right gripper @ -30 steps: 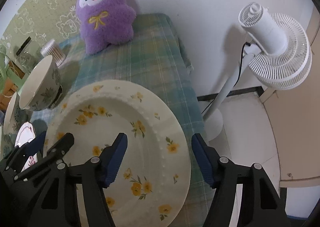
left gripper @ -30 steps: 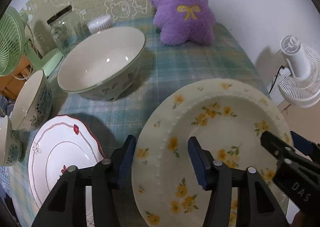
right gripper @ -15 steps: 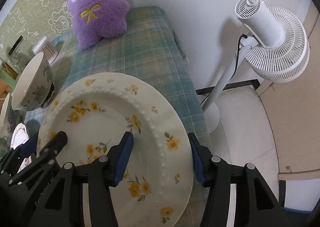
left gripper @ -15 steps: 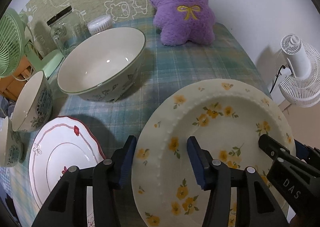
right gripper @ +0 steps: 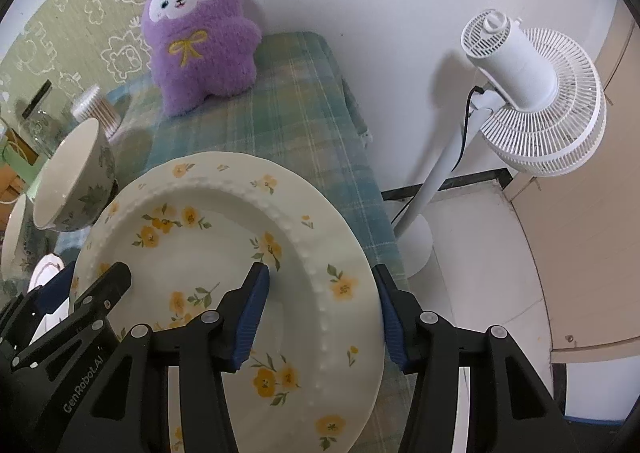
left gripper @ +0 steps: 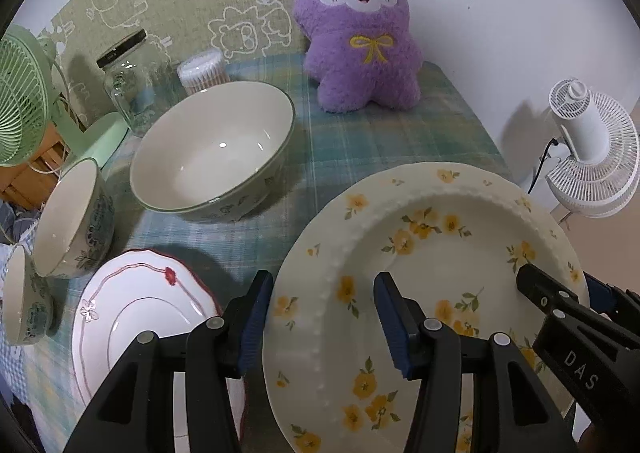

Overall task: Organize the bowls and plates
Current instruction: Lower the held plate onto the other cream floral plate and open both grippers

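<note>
A large cream plate with yellow flowers (left gripper: 432, 253) (right gripper: 208, 253) lies at the table's right front. My left gripper (left gripper: 324, 317) is open, its jaws either side of the plate's left rim. My right gripper (right gripper: 320, 309) is open, its jaws either side of the right rim. A large white bowl (left gripper: 212, 149) (right gripper: 72, 181) stands behind the plate. A white plate with a red rim (left gripper: 140, 317) lies at the front left. Two smaller patterned bowls (left gripper: 72, 217) lean at the left edge.
A purple plush toy (left gripper: 360, 41) (right gripper: 200, 33) sits at the back of the checked tablecloth (left gripper: 360, 149). A glass jar (left gripper: 128, 85) and a cotton-swab tub (left gripper: 202, 71) stand back left beside a green fan (left gripper: 20, 109). A white floor fan (right gripper: 532, 101) stands right of the table.
Both grippers have moved forward along the flowered plate, their jaws narrowing a little around its rims. The plate has kept its place on the table.
</note>
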Demonstrator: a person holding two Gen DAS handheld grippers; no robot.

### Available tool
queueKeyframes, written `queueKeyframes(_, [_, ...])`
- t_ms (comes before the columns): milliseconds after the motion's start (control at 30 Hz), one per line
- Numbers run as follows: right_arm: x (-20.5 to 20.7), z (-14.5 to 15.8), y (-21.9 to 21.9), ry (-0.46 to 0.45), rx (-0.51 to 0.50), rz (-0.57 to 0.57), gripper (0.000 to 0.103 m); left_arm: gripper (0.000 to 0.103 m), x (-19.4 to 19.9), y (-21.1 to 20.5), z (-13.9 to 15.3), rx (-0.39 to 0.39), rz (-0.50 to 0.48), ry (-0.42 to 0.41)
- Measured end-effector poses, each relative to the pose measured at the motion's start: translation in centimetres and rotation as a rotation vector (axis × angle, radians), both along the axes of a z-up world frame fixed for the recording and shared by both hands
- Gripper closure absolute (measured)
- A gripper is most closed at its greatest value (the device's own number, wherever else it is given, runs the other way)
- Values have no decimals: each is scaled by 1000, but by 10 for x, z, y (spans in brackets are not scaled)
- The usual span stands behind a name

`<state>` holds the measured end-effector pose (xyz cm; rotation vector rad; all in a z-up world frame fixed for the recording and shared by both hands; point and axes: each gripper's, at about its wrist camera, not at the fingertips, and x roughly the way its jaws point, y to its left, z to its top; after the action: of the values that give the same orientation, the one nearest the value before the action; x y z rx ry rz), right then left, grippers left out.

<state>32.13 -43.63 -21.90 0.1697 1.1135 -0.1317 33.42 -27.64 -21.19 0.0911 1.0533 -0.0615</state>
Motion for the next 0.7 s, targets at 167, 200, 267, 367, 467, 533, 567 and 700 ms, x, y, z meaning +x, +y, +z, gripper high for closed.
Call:
queueKeyframes(167, [-7, 13, 5, -11, 8, 3, 47, 50, -11, 7, 15, -3, 1, -24])
queueKeyframes(200, [-10, 16, 6, -12, 10, 2, 47, 50, -13, 9, 17, -4, 0, -27])
queueKeyframes(267, [-14, 20, 9, -15, 8, 3, 47, 50, -17, 13, 21, -9, -8, -26])
queueKeyframes(367, [-23, 24, 15, -18, 8, 5, 47, 50, -25, 18, 25, -9, -11, -31])
queueKeyframes(467, [-32, 28, 22, -18, 8, 4, 47, 50, -36, 25, 29, -18, -8, -37])
queueKeyframes(533, [-40, 30, 25, -20, 11, 1, 47, 50, -42, 29, 31, -17, -11, -45])
queueKeyframes(567, [-45, 31, 28, -21, 12, 0, 47, 50, -46, 31, 32, -16, -13, -48])
queueKeyframes(700, [-63, 35, 36, -28, 6, -2, 47, 50, -61, 40, 33, -16, -22, -51])
